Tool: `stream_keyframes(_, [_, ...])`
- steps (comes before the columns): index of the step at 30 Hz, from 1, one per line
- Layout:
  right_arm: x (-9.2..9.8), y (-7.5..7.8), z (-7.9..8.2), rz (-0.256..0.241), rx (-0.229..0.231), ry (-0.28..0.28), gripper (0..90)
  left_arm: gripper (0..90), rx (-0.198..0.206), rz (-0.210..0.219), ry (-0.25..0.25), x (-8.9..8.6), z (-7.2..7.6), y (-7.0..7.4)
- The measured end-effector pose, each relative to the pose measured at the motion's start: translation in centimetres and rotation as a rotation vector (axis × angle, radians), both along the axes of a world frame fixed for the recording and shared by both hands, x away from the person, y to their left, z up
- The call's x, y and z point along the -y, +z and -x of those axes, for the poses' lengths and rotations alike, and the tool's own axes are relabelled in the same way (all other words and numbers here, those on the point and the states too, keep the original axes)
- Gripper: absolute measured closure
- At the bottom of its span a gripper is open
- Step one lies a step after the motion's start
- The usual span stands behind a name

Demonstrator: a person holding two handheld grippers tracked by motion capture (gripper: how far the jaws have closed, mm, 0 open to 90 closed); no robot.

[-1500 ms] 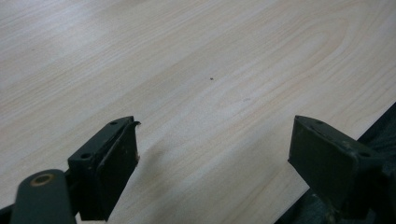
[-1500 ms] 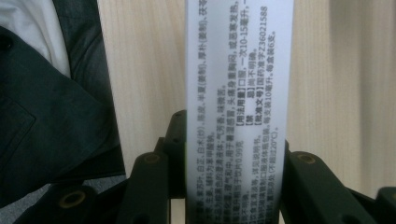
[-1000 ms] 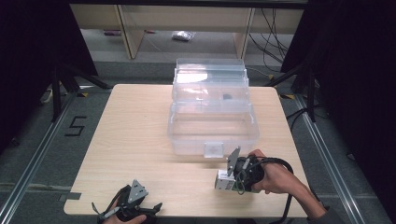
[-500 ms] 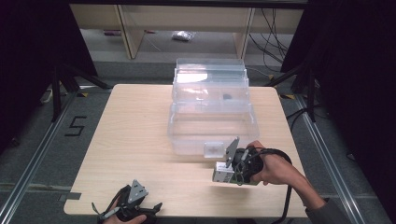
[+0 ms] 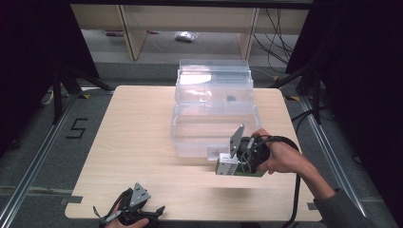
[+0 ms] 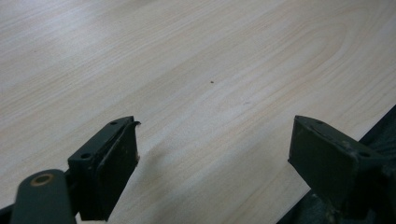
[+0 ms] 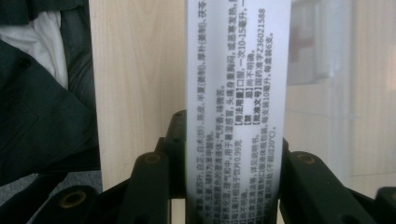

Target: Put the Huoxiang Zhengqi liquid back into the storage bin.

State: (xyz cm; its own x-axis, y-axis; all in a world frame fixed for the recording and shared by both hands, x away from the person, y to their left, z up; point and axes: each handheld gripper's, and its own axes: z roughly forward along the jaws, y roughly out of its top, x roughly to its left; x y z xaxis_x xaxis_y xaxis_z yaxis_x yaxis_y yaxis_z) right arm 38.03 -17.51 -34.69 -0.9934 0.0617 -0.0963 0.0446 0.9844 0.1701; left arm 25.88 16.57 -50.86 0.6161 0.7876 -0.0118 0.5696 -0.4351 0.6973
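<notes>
We see the right gripper [image 5: 227, 165] pinching a small white-and-green box [image 7: 235, 107] between its jaws, just in front of the clear bin [image 5: 215, 124], while the left gripper [image 6: 212, 163] rests spread at the table's [image 5: 133, 137] near edge.

A light wooden table [image 5: 133, 137] bears clear plastic bins [image 5: 214, 114].

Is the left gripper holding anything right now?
No: in the left gripper view the fingers stand wide apart over bare table, with nothing between them.
</notes>
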Motion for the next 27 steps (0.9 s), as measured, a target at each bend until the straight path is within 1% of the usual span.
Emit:
stream_keyframes(1, [0.0,0.0,0.0,0.000,0.000,0.000,65.1,15.0,0.000,0.000,0.000,0.0,0.0,0.0])
stream_keyframes(2, [-0.1,0.5,-0.5,-0.010,0.011,0.017,65.1,15.0,-0.007,0.000,-0.008,0.0,0.0,0.0])
stream_keyframes(3, [-0.1,0.8,-0.6,-0.007,0.012,0.009,65.2,15.0,-0.003,0.000,0.001,0.0,0.0,0.0])
stream_keyframes(4, [-0.1,1.1,-0.6,-0.006,0.006,-0.027,65.2,15.0,-0.003,0.000,0.002,0.0,0.0,-0.1])
stream_keyframes(5, [-0.2,1.3,-1.0,-0.010,0.017,0.007,65.2,15.0,-0.003,0.000,0.002,0.0,0.0,-0.1])
stream_keyframes(6, [-0.2,1.6,-1.0,-0.002,0.015,-0.023,65.2,15.0,-0.005,-0.001,0.005,0.0,0.0,-0.1])
stream_keyframes(7, [-0.3,1.7,-1.3,-0.014,0.019,-0.004,65.2,15.0,-0.006,0.000,0.005,0.0,0.0,-0.1])
stream_keyframes(8, [-0.4,1.9,-1.6,-0.008,0.019,0.017,65.1,15.0,-0.006,0.000,0.005,0.0,0.0,-0.1])
stream_keyframes(9, [-0.4,1.9,-1.6,-0.008,0.019,0.017,65.1,15.0,-0.005,-0.004,0.005,0.0,0.0,0.0])
stream_keyframes(10, [-0.4,2.1,-1.6,-0.004,0.015,-0.009,65.2,15.0,-0.004,-0.001,0.003,0.0,0.0,-0.1])
stream_keyframes(11, [-0.5,2.4,-1.9,-0.013,0.025,0.007,65.2,15.0,-0.005,0.001,0.004,0.1,0.0,-0.1])
stream_keyframes(12, [-0.6,2.7,-2.4,-0.023,0.023,0.012,65.2,15.0,-0.006,0.001,0.002,0.1,-0.1,-0.1])
stream_keyframes(13, [-0.6,2.7,-2.4,-0.023,0.023,0.012,65.2,15.0,-0.006,0.001,0.002,0.1,-0.1,-0.1])
stream_keyframes(14, [-0.7,2.9,-2.9,-0.028,0.017,0.020,65.1,15.0,-0.005,0.005,0.002,0.0,0.0,0.0])
stream_keyframes(15, [-0.7,2.9,-2.9,-0.028,0.017,0.020,65.1,15.0,-0.005,0.005,0.002,0.0,0.0,0.0])
stream_keyframes(16, [-0.8,3.2,-3.4,-0.023,0.019,0.012,65.2,15.0,-0.008,0.007,-0.006,0.0,0.0,0.0])
stream_keyframes(17, [-0.8,3.2,-3.4,-0.023,0.019,0.012,65.2,15.0,-0.008,0.007,-0.006,0.0,0.0,0.0])
stream_keyframes(18, [-0.9,3.4,-4.0,-0.025,0.030,0.037,65.2,15.0,-0.022,0.002,-0.008,-0.1,0.0,0.1])
stream_keyframes(19, [-0.9,3.4,-4.0,-0.025,0.030,0.037,65.2,15.0,-0.022,0.002,-0.008,-0.1,0.0,0.1])
stream_keyframes(20, [-0.9,3.6,-3.9,-0.016,0.022,-0.001,65.2,15.0,-0.005,0.012,0.003,0.0,0.0,0.0])
stream_keyframes(21, [-0.9,3.8,-4.3,-0.022,0.034,0.017,65.2,15.0,-0.011,0.006,-0.009,0.0,0.0,0.1])
stream_keyframes(22, [-1.0,4.1,-4.7,-0.026,0.037,0.008,65.2,15.0,-0.013,0.008,-0.008,0.0,0.0,0.0])
stream_keyframes(23, [-1.0,4.1,-4.7,-0.026,0.037,0.008,65.2,15.0,-0.013,0.008,-0.008,0.0,0.0,0.0])
stream_keyframes(24, [-0.9,4.2,-5.1,-0.026,0.041,0.021,65.2,15.0,-0.013,0.006,-0.008,0.0,0.0,0.0])
stream_keyframes(25, [-1.0,4.3,-5.4,-0.025,0.041,0.032,65.3,15.0,-0.012,0.008,-0.008,0.0,0.0,0.0])
stream_keyframes(26, [-1.0,4.6,-6.0,-0.022,0.047,0.037,65.3,15.0,-0.004,0.014,0.007,0.0,0.0,0.0])
stream_keyframes(27, [-1.0,4.6,-6.0,-0.022,0.047,0.037,65.3,15.0,-0.004,0.014,0.007,0.0,0.0,0.0])
